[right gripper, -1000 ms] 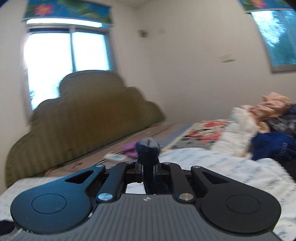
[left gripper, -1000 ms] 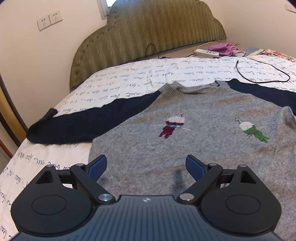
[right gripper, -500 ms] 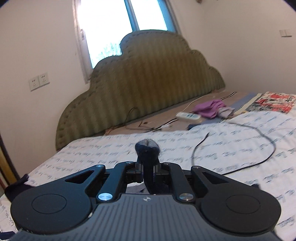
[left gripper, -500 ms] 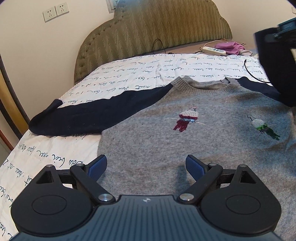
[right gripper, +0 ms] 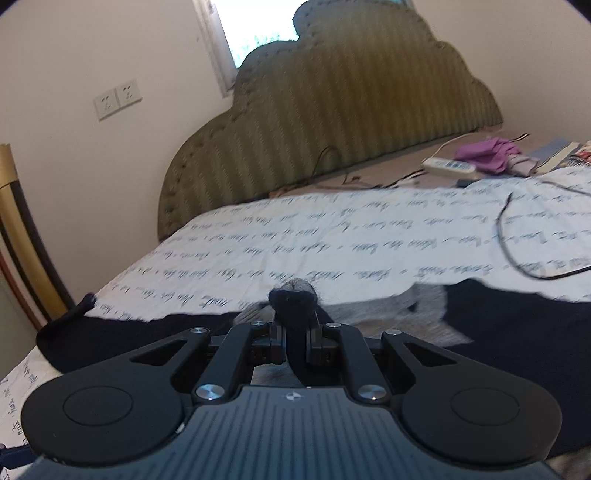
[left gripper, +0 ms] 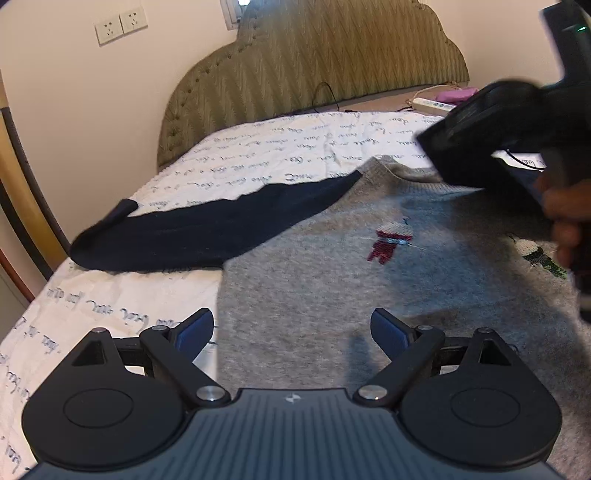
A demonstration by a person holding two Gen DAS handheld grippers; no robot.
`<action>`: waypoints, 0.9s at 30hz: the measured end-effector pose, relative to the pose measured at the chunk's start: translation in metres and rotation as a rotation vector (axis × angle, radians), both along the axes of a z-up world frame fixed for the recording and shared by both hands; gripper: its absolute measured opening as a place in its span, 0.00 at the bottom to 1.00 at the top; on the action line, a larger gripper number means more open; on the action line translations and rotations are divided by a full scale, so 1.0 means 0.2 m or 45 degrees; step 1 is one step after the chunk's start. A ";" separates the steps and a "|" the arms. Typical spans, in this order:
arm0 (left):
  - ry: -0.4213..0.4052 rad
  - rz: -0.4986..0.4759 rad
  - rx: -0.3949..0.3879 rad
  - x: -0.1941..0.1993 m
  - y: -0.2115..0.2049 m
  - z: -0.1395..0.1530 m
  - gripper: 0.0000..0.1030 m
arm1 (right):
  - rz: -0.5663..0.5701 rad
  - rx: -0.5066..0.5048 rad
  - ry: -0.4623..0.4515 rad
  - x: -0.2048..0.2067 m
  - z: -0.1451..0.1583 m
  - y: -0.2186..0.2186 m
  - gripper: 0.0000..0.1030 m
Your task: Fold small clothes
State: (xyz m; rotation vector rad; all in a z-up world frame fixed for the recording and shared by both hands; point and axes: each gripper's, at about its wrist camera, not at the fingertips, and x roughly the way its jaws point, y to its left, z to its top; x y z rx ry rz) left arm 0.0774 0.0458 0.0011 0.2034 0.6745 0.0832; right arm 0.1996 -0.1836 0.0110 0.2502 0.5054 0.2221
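I see a bed under a white sheet printed with script, backed by an olive scalloped headboard. Cream walls carry a double socket, and daylight enters through a window behind the headboard

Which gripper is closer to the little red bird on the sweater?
Right. The right gripper, shut on a dark sleeve cuff, hangs just above and beyond the red bird. The left gripper is open, farther back over the sweater's lower edge.
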 end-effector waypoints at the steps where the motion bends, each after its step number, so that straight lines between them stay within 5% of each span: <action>1: -0.007 0.008 0.008 0.00 0.01 0.01 0.90 | 0.018 0.002 0.012 0.01 -0.02 0.04 0.14; 17: -0.002 0.159 -0.028 0.01 0.21 0.01 0.90 | 0.185 -0.018 0.101 0.04 -0.13 0.40 0.14; 19: 0.003 0.161 -0.031 0.02 0.22 0.01 0.90 | 0.207 -0.012 0.145 0.06 -0.14 0.42 0.26; 21: -0.001 0.163 -0.034 0.01 0.23 0.01 0.90 | 0.254 0.024 0.197 0.07 -0.15 0.42 0.52; 27: 0.017 0.220 -0.060 0.03 0.30 -0.01 0.90 | 0.277 0.176 0.118 -0.03 -0.04 0.29 0.55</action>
